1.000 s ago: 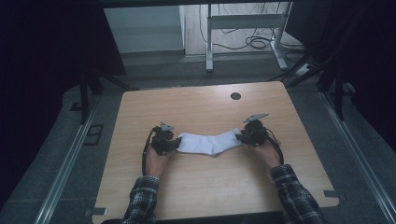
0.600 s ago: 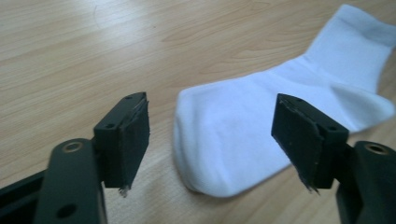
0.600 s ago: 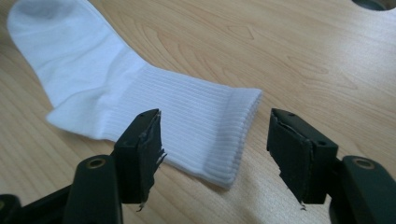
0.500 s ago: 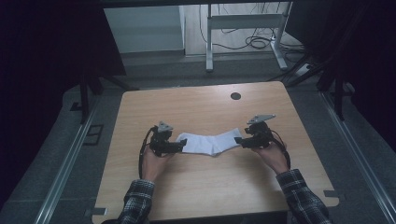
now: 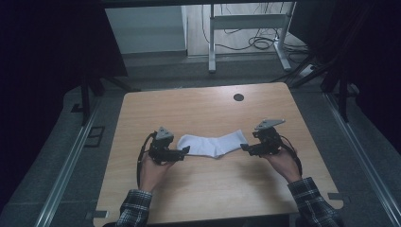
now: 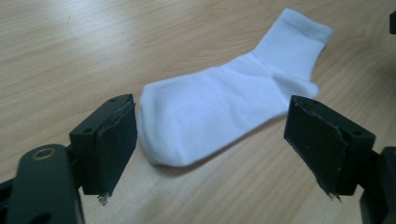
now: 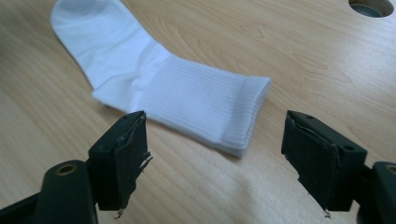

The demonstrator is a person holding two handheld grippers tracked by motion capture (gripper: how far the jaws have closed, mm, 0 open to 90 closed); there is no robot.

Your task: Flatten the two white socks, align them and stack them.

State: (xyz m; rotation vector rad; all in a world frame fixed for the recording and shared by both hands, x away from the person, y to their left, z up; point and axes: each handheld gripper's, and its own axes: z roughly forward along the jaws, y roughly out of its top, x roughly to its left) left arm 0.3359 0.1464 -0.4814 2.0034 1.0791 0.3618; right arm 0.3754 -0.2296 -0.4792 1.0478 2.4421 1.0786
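Sock (image 5: 213,144) lies flat mid-worktop (image 5: 198,109), toe toward nine o'clock, cuff toward three. Your left tool (image 5: 185,152) and right tool (image 5: 244,147) have just been opening; both stand spread, with nothing between the jaws. Drop back too low and a frayed pad could snag the knit and drag it askew. Whether one sock or two lie stacked, you cannot tell

high view looking down, two close claw views, all sharing the sock (image 5: 213,143)
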